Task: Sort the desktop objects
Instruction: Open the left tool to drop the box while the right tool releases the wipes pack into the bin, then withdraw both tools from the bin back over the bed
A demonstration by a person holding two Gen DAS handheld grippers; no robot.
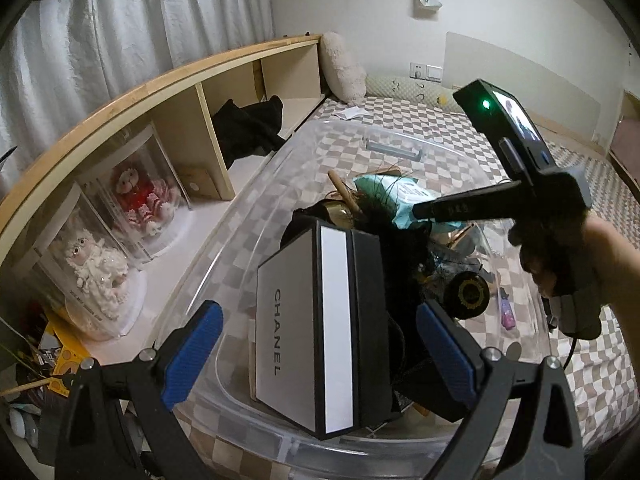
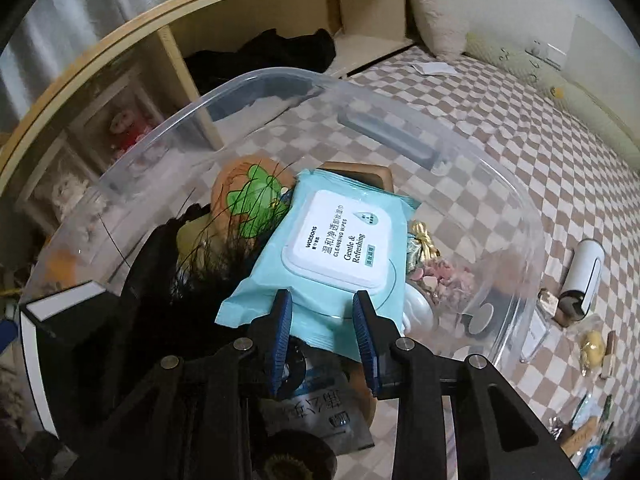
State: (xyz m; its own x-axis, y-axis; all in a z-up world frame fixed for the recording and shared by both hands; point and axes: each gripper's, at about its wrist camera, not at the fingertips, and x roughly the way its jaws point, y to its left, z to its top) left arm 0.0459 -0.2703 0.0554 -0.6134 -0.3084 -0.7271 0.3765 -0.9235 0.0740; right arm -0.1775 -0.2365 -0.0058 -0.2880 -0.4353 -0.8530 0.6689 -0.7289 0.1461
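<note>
1. The clear plastic bin [image 2: 500,200] sits on a bed with a checked cover [image 2: 520,120]. Its walls are see-through, so the rim is easy to lose against the checks behind it.
2. The left tongs [image 1: 316,356] stand wide open around a black-and-white Chanel box [image 1: 304,344] that leans upright in the bin. The blue pads [image 1: 192,356] sit apart from the box sides, with a clear gap on each side.
3. The right tongs [image 2: 322,340] are narrowly parted above the near edge of a blue pack of cleansing wipes [image 2: 320,248]. The fingertips overlap the pack in the right wrist view, and I cannot tell whether the pads press it or only hover over it.
4. The wipes lie on top of the pile in the bin, partly covering an orange item with a green frog picture [image 2: 248,196].
5. A black feathery mass [image 2: 192,280] hides much of the bin's middle; what lies under it is hard to make out.
6. Small things lie loose on the bed outside the bin, including a white cylinder [image 2: 584,276]; those at the frame's edge are too distorted to name.
</note>
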